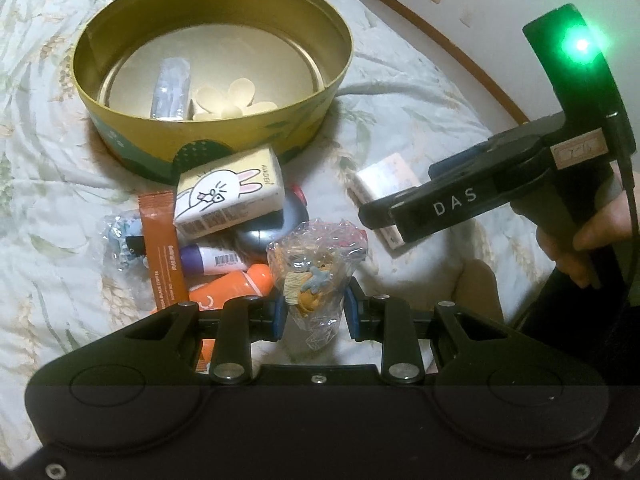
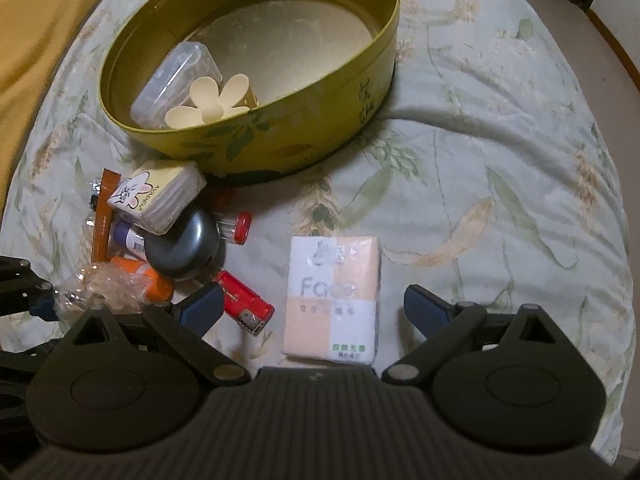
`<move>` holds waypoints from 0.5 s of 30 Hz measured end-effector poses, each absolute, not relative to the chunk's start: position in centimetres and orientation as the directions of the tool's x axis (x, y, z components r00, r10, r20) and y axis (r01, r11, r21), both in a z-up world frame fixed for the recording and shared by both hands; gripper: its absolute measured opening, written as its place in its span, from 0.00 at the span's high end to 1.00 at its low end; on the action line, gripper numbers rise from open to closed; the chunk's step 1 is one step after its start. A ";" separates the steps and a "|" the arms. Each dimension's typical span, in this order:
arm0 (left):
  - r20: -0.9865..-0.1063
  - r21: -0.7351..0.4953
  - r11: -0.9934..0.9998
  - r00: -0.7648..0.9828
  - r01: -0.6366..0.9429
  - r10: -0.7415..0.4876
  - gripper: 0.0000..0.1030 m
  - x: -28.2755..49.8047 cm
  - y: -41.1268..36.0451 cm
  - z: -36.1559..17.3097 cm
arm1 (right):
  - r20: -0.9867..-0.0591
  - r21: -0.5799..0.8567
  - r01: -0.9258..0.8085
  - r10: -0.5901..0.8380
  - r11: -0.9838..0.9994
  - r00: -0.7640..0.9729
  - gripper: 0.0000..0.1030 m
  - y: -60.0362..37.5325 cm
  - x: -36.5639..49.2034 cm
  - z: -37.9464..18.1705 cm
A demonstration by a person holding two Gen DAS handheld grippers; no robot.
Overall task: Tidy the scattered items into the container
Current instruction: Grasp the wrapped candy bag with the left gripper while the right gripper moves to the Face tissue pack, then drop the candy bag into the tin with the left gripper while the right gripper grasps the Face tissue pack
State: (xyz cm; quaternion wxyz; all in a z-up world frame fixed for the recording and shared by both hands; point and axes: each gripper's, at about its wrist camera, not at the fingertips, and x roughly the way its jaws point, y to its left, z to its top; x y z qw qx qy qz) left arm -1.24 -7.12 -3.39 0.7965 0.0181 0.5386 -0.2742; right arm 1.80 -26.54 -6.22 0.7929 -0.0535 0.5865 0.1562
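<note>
A round yellow tin (image 1: 120, 128) (image 2: 320, 120) stands on the bedspread and holds a clear plastic case (image 2: 172, 84) and a cream flower clip (image 2: 208, 104). My left gripper (image 1: 314, 312) is shut on a small toy figure wrapped in clear plastic (image 1: 316, 276), near the pile in front of the tin. My right gripper (image 2: 314, 308) is open, its fingers on either side of a pastel tissue pack (image 2: 332, 300) lying on the bed. In the left wrist view the right gripper (image 1: 384, 216) hovers over that pack (image 1: 384, 176).
The pile holds a rabbit-print tissue pack (image 1: 232, 192) (image 2: 160, 196), a dark round case (image 2: 184, 244), an orange bottle (image 1: 232, 284), a purple-capped tube (image 1: 212, 260), a brown sachet (image 1: 160, 240), a red lighter (image 2: 244, 300) and a red-capped vial (image 2: 236, 228). The bed edge curves at right.
</note>
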 end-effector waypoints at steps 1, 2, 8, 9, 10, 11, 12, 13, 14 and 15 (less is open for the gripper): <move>-0.867 -0.266 0.849 0.271 0.456 -0.417 0.75 -1.2 -7.1 -3.3 | -0.947 0.096 -0.310 0.183 0.946 0.264 0.03 -26.5 1.8 -6.2; -0.866 -0.267 0.849 0.273 0.455 -0.418 0.75 -1.2 -7.1 -3.3 | -0.947 0.095 -0.310 0.182 0.946 0.264 0.03 -26.5 1.8 -6.3; -0.860 -0.270 0.851 0.284 0.451 -0.424 0.75 -1.2 -6.8 -3.0 | -0.949 0.100 -0.312 0.185 0.945 0.254 0.03 -26.4 1.9 -6.4; -0.860 -0.270 0.852 0.286 0.448 -0.423 0.75 -1.1 -6.7 -2.9 | -0.950 0.103 -0.312 0.187 0.944 0.251 0.03 -26.4 1.9 -6.4; -0.859 -0.271 0.854 0.289 0.445 -0.423 0.75 -1.1 -6.7 -2.9 | -0.951 0.105 -0.312 0.187 0.944 0.247 0.03 -26.4 1.9 -6.5; -0.858 -0.271 0.856 0.293 0.441 -0.422 0.75 -1.0 -6.6 -2.8 | -0.952 0.108 -0.313 0.189 0.944 0.242 0.03 -26.3 1.9 -6.5; -0.856 -0.271 0.857 0.298 0.438 -0.423 0.75 -0.9 -6.4 -2.7 | -0.953 0.112 -0.314 0.192 0.943 0.236 0.04 -26.2 1.9 -6.6; -0.853 -0.272 0.859 0.304 0.434 -0.424 0.75 -0.8 -6.3 -2.5 | -0.954 0.114 -0.315 0.193 0.942 0.230 0.05 -26.2 1.9 -6.7; -0.850 -0.275 0.860 0.309 0.430 -0.427 0.75 -0.7 -6.1 -2.4 | -0.955 0.114 -0.316 0.192 0.942 0.227 0.06 -26.1 2.0 -6.8; -0.846 -0.279 0.861 0.316 0.424 -0.429 0.75 -0.6 -5.9 -2.2 | -0.956 0.113 -0.317 0.190 0.941 0.223 0.07 -26.0 2.0 -6.9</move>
